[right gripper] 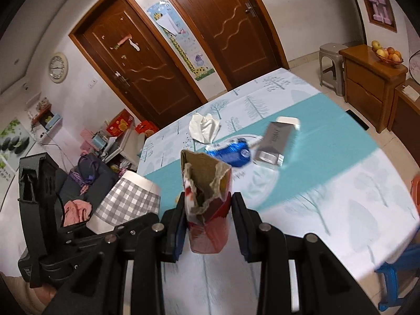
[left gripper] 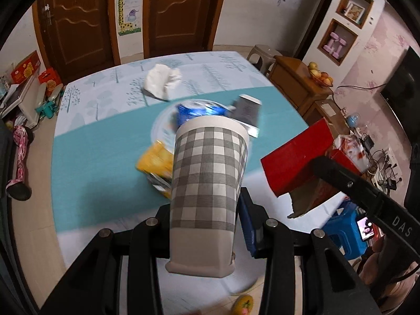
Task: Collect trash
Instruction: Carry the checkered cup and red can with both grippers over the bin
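Note:
My left gripper (left gripper: 204, 204) is shut on a grey-and-white checked paper cup (left gripper: 210, 162), held above the near edge of the table (left gripper: 92, 144). My right gripper (right gripper: 208, 199) is shut on a torn red carton (right gripper: 207, 231), open end away from me. In the left wrist view the red carton (left gripper: 294, 162) hangs to the cup's right. In the right wrist view the cup (right gripper: 128, 199) is at lower left. On the table lie a crumpled white tissue (left gripper: 162, 80), a blue wrapper (left gripper: 197, 111) on a white plate (left gripper: 160, 128), a grey box (left gripper: 246, 113) and a yellow packet (left gripper: 155, 162).
A wooden cabinet (left gripper: 296, 78) with a fruit bowl (left gripper: 321, 74) stands right of the table, a grey stool (left gripper: 262, 55) behind it. A blue stool (left gripper: 346, 233) is at the near right corner. Two brown doors (right gripper: 231, 26) close the far wall. Clutter lines the floor at left.

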